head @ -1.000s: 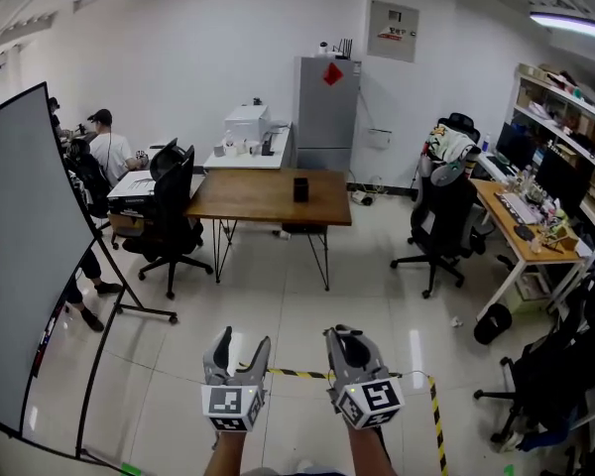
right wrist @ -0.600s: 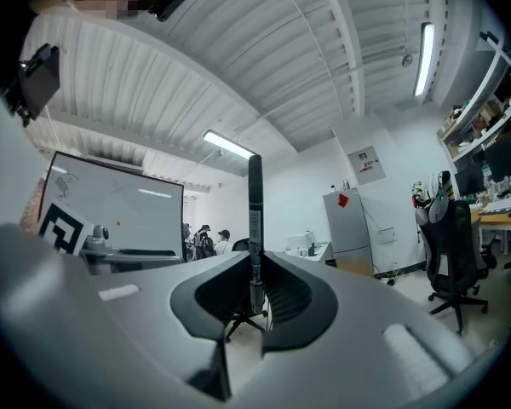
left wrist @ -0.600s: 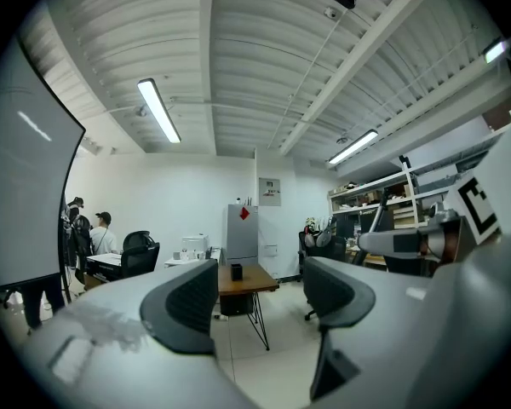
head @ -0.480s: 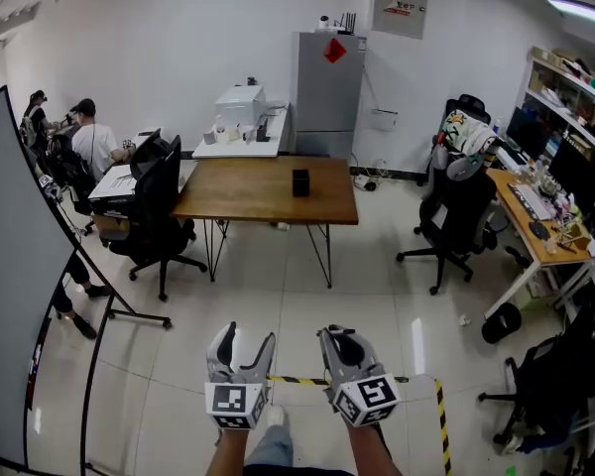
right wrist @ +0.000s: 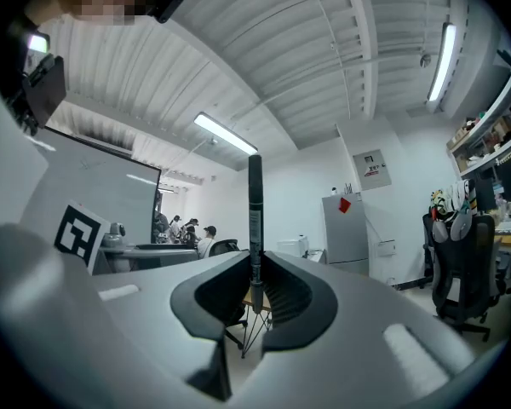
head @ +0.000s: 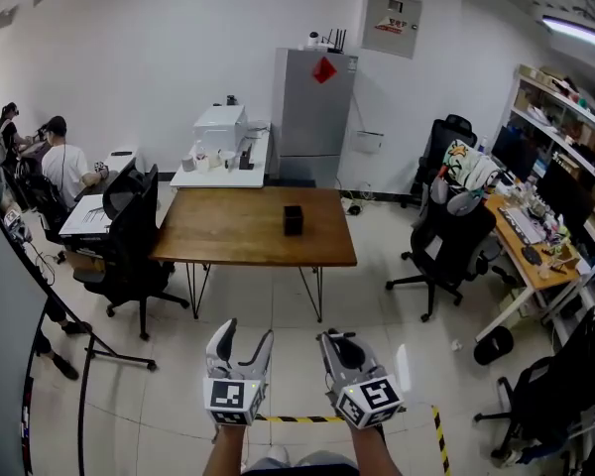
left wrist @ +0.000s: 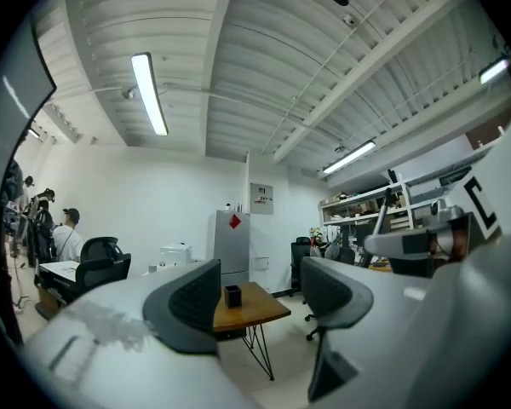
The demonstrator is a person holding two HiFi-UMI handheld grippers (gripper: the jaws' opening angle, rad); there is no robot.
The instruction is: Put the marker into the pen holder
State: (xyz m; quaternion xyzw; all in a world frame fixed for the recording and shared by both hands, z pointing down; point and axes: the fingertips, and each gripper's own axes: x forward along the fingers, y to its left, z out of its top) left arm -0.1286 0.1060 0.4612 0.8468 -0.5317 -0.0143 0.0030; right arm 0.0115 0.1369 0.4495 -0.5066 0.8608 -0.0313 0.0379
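The thin dark marker (right wrist: 255,220) stands straight up between the jaws of the right tool (right wrist: 255,290). The jaws are shut tight on it. The pads pinch it near its bottom end, so only a short bit pokes out below and a long bit sticks up above.

We think the marker is light and stiff, with a smooth round body. It will not bend, but it could slip or tip in the pinch. With so much of it above the pads, a bump at the top could make it swing. We think the best place to hold it is nearer the middle of its body, with the bottom end left free to go in first. A firm, steady pinch should be enough, and it does not look easy to break.

The left tool (left wrist: 260,301) is just to the left of the right one, and both are held out level in front of us. Its jaws are apart with nothing between them, and they have just been closing a little.

The small black box-shaped pen holder (head: 294,219) sits far ahead on the brown wooden desk (head: 228,241), a bit right of the middle of the top. It is well apart from both tools, with pale shiny floor (head: 278,305) in between. The marker is not in it yet.
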